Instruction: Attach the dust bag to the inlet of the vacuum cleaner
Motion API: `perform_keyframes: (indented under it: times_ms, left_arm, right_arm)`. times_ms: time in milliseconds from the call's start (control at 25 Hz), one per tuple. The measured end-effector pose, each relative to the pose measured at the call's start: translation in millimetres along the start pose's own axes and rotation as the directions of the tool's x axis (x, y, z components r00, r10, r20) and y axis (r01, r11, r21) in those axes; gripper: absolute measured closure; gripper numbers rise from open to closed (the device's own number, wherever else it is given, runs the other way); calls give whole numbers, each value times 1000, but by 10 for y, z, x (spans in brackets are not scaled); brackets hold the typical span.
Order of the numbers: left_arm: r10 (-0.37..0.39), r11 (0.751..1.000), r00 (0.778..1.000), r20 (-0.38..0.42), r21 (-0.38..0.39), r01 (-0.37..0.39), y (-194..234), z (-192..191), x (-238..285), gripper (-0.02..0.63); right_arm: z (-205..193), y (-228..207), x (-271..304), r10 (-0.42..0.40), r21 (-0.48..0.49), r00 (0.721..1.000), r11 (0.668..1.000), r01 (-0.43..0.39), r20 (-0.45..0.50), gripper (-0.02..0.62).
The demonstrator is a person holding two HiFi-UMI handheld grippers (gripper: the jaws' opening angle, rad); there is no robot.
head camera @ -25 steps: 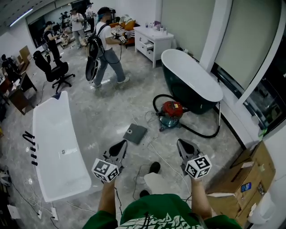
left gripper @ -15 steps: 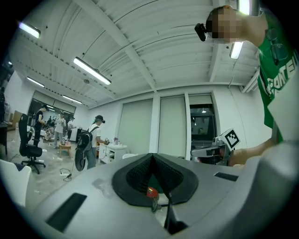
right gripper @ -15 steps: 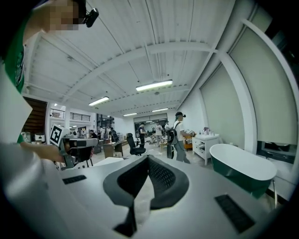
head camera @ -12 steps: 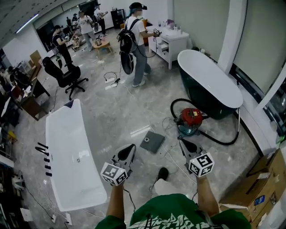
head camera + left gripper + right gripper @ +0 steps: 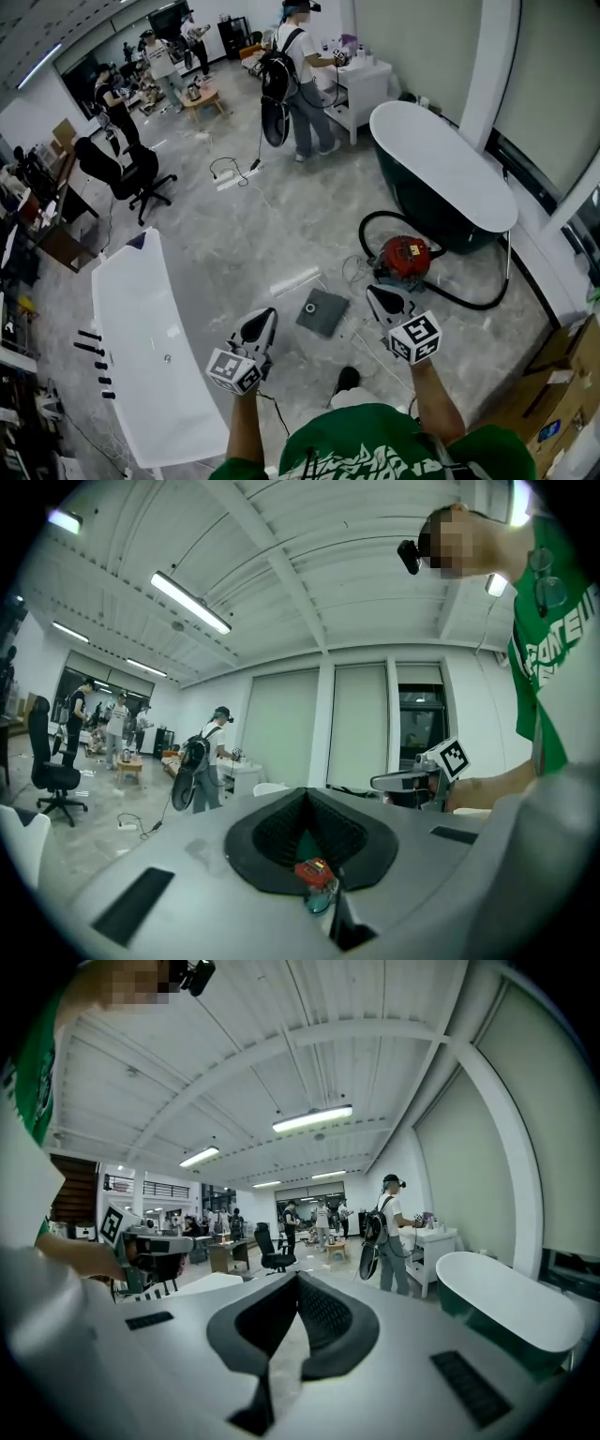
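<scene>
The red vacuum cleaner (image 5: 405, 258) stands on the grey floor beside a dark bathtub, its black hose (image 5: 469, 298) looping round it. The grey square dust bag (image 5: 322, 311), with a round hole in its collar, lies flat on the floor left of the vacuum. My left gripper (image 5: 265, 319) hovers just left of the bag, jaws shut and empty. My right gripper (image 5: 378, 292) is held between bag and vacuum, also shut and empty. In the left gripper view the vacuum (image 5: 314, 872) shows low behind the meeting jaws (image 5: 305, 794). The right gripper view (image 5: 295, 1277) shows only floor behind its jaws.
A white bathtub (image 5: 141, 347) lies at the left, a dark one with a white rim (image 5: 441, 169) at the right. Cardboard boxes (image 5: 553, 412) sit at the lower right. Cables (image 5: 361, 342) trail by my shoe (image 5: 347, 378). A person with a backpack (image 5: 295, 75) stands by a white cabinet (image 5: 361, 80).
The view has moved forward, so the bag and the vacuum now lie closer to both grippers. The person with the backpack walked to the cabinet. Both grippers stayed shut.
</scene>
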State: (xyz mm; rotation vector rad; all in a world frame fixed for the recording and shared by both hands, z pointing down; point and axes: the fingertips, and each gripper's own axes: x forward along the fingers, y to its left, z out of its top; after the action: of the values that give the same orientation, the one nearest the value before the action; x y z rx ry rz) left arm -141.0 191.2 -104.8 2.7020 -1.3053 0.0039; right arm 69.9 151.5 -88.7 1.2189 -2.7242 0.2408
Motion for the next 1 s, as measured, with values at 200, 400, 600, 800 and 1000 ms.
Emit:
perform_keyframes:
  times_ms: [200,400,600,800,1000]
  left_arm:
    - [15,1000,1000,-24,-9,-15,152,-67,180,603]
    - [18,1000,999,-33,6,-18,256,10,346,603]
    - [-15,1000,999,-50,4,15,361,-62,554,603]
    - [-77,997,996,-53,-13,77,526,-115,781,603]
    - [-144,990,988,-64,-25,142,820,-149,910,603]
  right_arm:
    - [-11,-148,224,23,18,1000,1000,-23,-14,588]
    - [-32,-257,340,39,28,999,999,-38,-29,588]
    - [-62,-385,407,13,42,1000,999,-12,-27,588]
    - [-45,-595,539,-49,52,998,997,50,-27,588]
    - [-50,-677,783,-120,58,992,991,122,-34,588]
